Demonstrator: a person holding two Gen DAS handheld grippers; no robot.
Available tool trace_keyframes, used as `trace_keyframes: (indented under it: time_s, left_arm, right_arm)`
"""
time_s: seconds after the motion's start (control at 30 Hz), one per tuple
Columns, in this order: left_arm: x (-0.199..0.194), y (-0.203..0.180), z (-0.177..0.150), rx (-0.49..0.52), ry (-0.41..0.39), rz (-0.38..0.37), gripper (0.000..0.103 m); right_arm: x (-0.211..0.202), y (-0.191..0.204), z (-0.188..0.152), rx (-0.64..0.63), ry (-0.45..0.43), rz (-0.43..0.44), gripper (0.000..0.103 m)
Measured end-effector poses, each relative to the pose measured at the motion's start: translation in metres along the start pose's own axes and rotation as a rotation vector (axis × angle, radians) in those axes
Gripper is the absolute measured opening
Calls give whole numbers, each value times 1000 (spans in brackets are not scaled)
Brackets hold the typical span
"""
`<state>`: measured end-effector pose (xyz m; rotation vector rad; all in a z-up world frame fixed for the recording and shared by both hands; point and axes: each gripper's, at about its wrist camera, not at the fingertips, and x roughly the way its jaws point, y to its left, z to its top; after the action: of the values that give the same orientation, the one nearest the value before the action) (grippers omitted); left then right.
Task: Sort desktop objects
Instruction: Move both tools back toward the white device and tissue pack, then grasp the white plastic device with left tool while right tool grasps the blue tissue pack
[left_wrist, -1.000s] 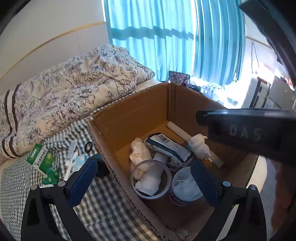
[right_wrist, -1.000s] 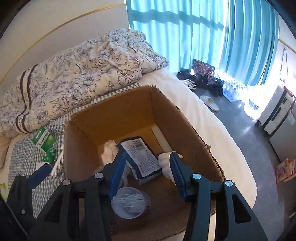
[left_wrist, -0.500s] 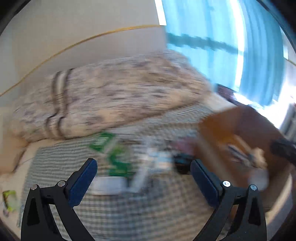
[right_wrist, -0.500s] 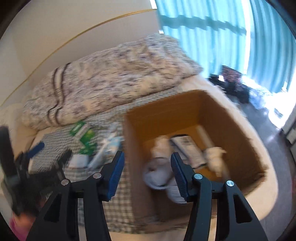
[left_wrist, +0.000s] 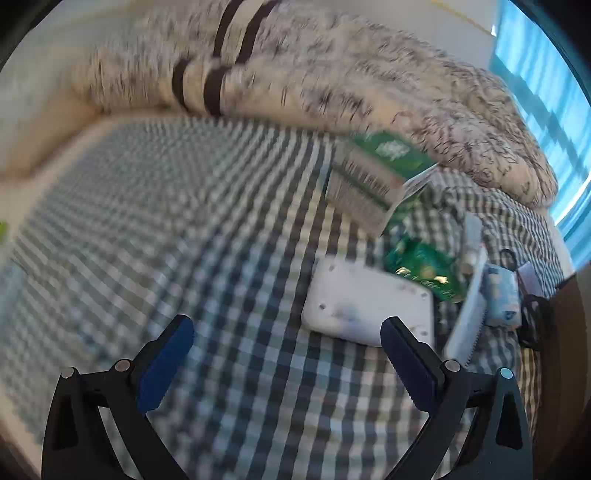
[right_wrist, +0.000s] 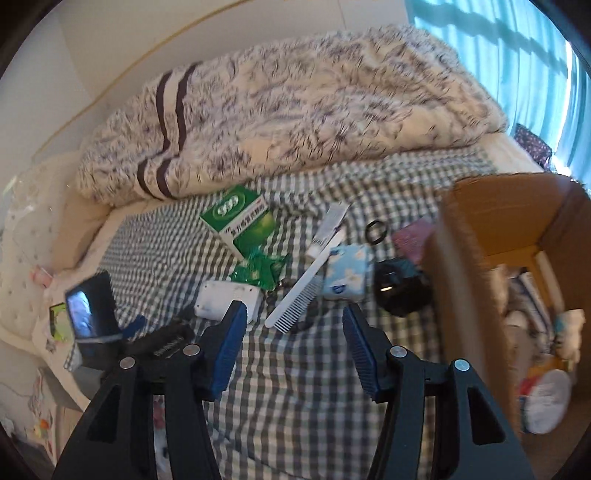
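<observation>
Bed: my checked sheet (right_wrist: 295, 387), items scattered.
Left claw (left_wrist: 286, 354): spread wide, empty, low beside white box (left_wrist: 365, 306).
Right claw (right_wrist: 293, 350): parted, empty, above comb (right_wrist: 299, 291).

Comb (right_wrist: 297, 291) left of cardboard box (right_wrist: 480, 236)

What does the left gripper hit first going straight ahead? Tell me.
Probably just the checked cloth: the open left gripper points at bare fabric. The white flat case sits right of that line, near its right finger. Depth is blurred.

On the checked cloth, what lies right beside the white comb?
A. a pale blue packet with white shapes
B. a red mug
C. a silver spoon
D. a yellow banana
A: in the right wrist view the white comb lies against a pale blue packet.
</observation>
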<state>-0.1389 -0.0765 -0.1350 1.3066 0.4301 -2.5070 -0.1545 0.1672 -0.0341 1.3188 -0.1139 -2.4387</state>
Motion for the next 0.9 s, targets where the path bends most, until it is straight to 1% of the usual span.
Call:
trace_keyframes:
  time_s: [0.07, 0.1, 0.2, 0.33, 0.4, 0.43, 0.53, 0.57, 0.6, 0.7, 0.73, 0.8, 0.83, 0.87, 0.9]
  left_arm:
    - [13, 5, 1, -39, 5, -37, 103]
    - [19, 5, 3, -43, 18, -60, 103]
    - [35, -2, 10, -18, 68, -120, 103]
    - [39, -14, 13, 24, 66, -153, 103]
    - [43, -24, 14, 56, 68, -175, 103]
    - [44, -26, 15, 56, 69, -183, 103]
    - [47, -20, 14, 14, 78, -204, 103]
    - [46, -18, 14, 7, 86, -200, 103]
    - [44, -16, 14, 3, 92, -179, 103]
    - [33, -12, 17, 14, 72, -72, 103]
    - [32, -10, 16, 24, 66, -65, 103]
    - [34, -4, 16, 1, 81, -86, 103]
    - [35, -2, 16, -22, 94, -97, 103]
    - [36, 0, 15, -33, 103, -101, 103]
    - [35, -1, 14, -31, 106, -99, 103]
  right_arm:
    - [21, 3, 4, -4, 19, -21, 54]
    - [30, 3, 6, -3, 26, -29, 54]
    - [55, 0, 14, 16, 40, -53, 54]
    - [91, -16, 27, 60, 61, -102, 54]
    - [104, -22, 31, 56, 74, -138, 54]
    - [113, -26, 33, 52, 85, -161, 54]
    - [134, -33, 33, 45, 130, -180, 54]
    - [138, -34, 33, 44, 137, -187, 54]
    - [143, -35, 33, 35, 136, -201, 54]
    - [153, -35, 36, -11, 127, -248, 54]
    - [158, -36, 38, -23, 130, -262, 55]
    - [166, -36, 42, -50, 134, -284, 64]
    - [172, -37, 43, -69, 138, -308, 70]
    - [175, -39, 44, -75, 136, -319, 73]
    - [177, -42, 44, -63, 131, -306, 74]
